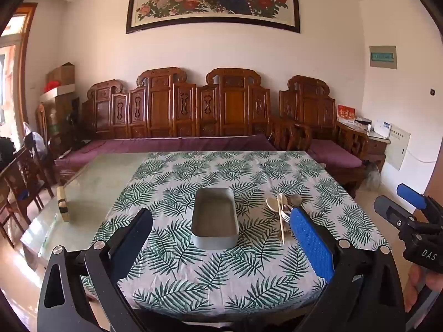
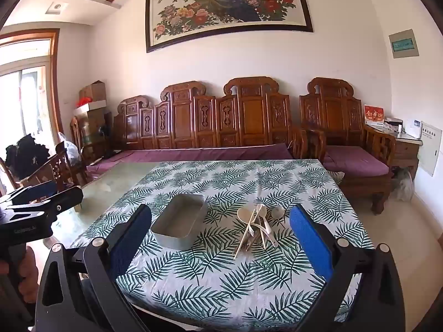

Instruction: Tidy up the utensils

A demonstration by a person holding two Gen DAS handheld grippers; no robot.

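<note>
Utensils [image 2: 256, 228] are lying in a loose pile at frame centre on the leaf-patterned tabletop [image 2: 221, 285], just right of the grey tin [image 2: 180, 221]. Left tongs [image 1: 221, 238] and right tongs [image 2: 221, 235] are both gaping wide, gripping nothing.

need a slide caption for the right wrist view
Open right gripper above leaf-print tablecloth, empty metal tray left of a utensil pile.
</note>
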